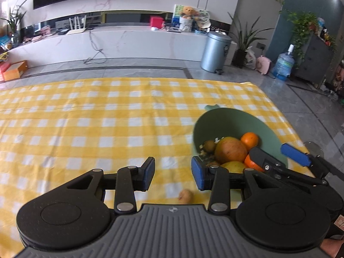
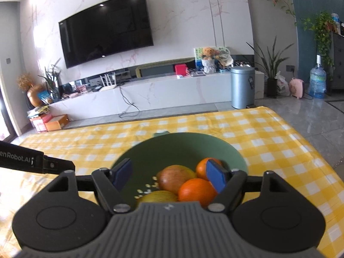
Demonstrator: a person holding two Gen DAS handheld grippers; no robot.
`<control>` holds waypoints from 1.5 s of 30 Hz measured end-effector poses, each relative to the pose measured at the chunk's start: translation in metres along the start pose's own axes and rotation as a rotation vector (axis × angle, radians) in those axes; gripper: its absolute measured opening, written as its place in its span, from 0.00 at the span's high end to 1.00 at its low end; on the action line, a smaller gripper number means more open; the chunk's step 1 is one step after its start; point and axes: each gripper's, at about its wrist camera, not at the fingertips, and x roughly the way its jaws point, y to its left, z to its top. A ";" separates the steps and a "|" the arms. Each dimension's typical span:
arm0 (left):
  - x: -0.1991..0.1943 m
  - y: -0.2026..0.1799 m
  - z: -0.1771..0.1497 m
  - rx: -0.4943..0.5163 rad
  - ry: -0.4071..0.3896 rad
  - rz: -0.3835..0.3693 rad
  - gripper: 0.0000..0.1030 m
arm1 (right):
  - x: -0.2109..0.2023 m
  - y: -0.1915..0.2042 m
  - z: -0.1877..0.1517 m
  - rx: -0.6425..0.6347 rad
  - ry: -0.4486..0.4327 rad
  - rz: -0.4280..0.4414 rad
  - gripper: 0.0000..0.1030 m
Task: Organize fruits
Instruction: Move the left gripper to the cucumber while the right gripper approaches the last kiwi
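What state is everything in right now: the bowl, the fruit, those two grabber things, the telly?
Green bowl: upright, holding fruit.
Oranges: in the bowl.
Apple: in the bowl.
Small brown fruit: loose on the cloth, outside the bowl.
Left gripper: fingers apart, holding nothing.
Right gripper: fingers apart, above the bowl.
TV: off.

1 green bowl (image 2: 215, 146) on 1 yellow-check cloth (image 1: 86, 116). Inside it: 2 oranges, one at the back (image 2: 203, 167) and one in front (image 2: 196, 190); 1 reddish apple (image 2: 174, 177); 1 yellow-green fruit (image 2: 159, 195), partly hidden; 1 small brownish fruit (image 1: 209, 145), seen in left wrist view only. 1 small tan fruit (image 1: 185, 196) loose on cloth, blurred. Pale bits in bowl, too small to count. Approx 6 fruits total. 2 grippers: left (image 1: 173, 175), right (image 2: 169, 175).
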 end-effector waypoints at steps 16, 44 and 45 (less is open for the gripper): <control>-0.035 0.051 -0.034 -0.122 0.136 0.086 0.49 | -0.024 0.056 -0.023 -0.081 0.041 0.165 0.25; 0.007 0.090 -0.098 -0.528 0.328 0.181 0.41 | 0.042 0.084 -0.052 -0.122 0.354 0.120 0.54; 0.009 0.090 -0.098 -0.527 0.334 0.180 0.41 | 0.045 0.084 -0.052 -0.111 0.364 0.118 0.54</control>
